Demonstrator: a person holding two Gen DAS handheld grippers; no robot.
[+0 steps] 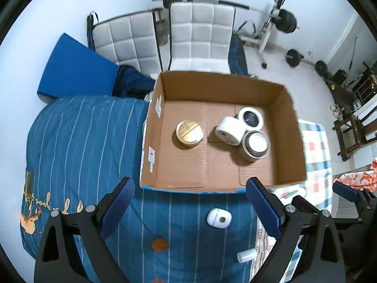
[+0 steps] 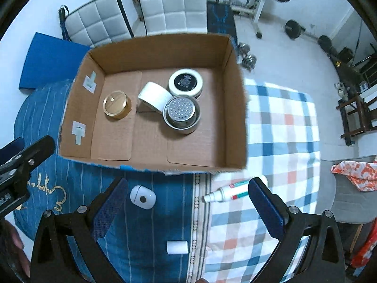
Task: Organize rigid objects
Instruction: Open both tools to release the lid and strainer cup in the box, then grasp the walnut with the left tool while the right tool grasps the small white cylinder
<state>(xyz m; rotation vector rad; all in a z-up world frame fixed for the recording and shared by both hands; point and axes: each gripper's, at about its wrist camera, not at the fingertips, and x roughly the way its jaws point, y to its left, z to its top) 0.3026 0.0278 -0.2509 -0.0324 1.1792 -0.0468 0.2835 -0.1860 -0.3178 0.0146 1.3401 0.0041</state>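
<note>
Beside the cardboard box (image 2: 235,118), the toothpaste tube (image 2: 226,192) points cap-left.

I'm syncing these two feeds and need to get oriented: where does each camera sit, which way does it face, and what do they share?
Left wrist: sits on the left gripper, looking down past its open jaws at the cardboard box on the bed; the right gripper shows at the right edge.
Right wrist: sits on the right gripper, looking down at the cardboard box from further right; the left gripper shows at the left edge.
Shared: the box, the gold tin, the white earbud case.
</note>
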